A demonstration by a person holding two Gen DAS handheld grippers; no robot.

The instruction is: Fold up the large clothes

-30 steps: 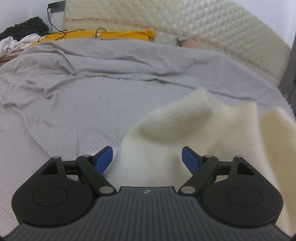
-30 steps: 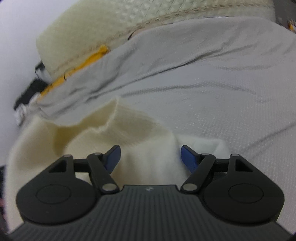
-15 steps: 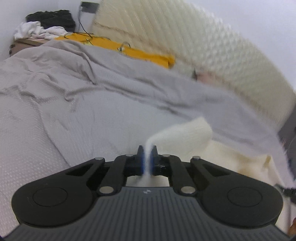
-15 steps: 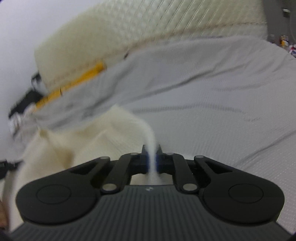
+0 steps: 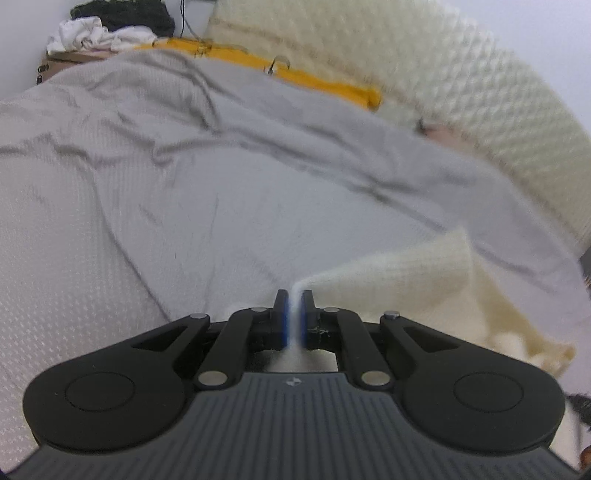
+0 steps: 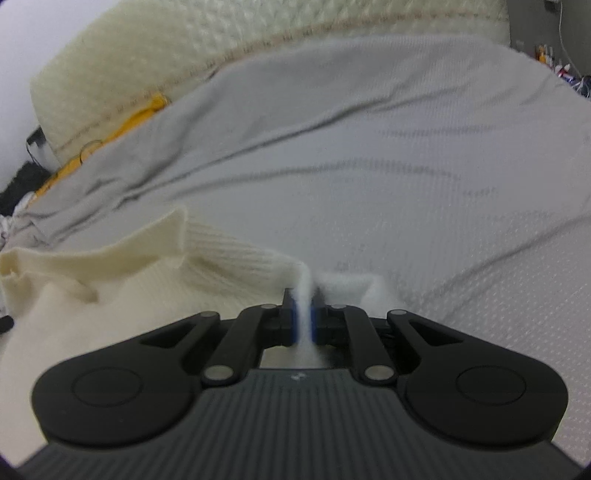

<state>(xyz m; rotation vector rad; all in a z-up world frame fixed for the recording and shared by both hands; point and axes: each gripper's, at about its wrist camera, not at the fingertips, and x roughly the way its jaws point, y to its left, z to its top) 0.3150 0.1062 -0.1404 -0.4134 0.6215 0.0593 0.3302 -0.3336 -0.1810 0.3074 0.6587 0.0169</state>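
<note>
Far left, back of left-wrist view: pile of clothes (image 5: 107, 27) by wall, yellow cloth (image 5: 314, 79) along quilted headboard (image 5: 461, 85), grey sheet (image 5: 184, 184) w/ wrinkles across bed. Centre: left gripper (image 5: 294, 295) clamped tight on pinch of cream sweater (image 5: 399, 273), rest of knit trailing off to right on sheet, edges blurred. Right-wrist view: sweater (image 6: 110, 291) bunched at left, ribbed band lifted, right gripper (image 6: 303, 293) pinched shut on fold of it, bare sheet (image 6: 443, 184) to right.
</note>
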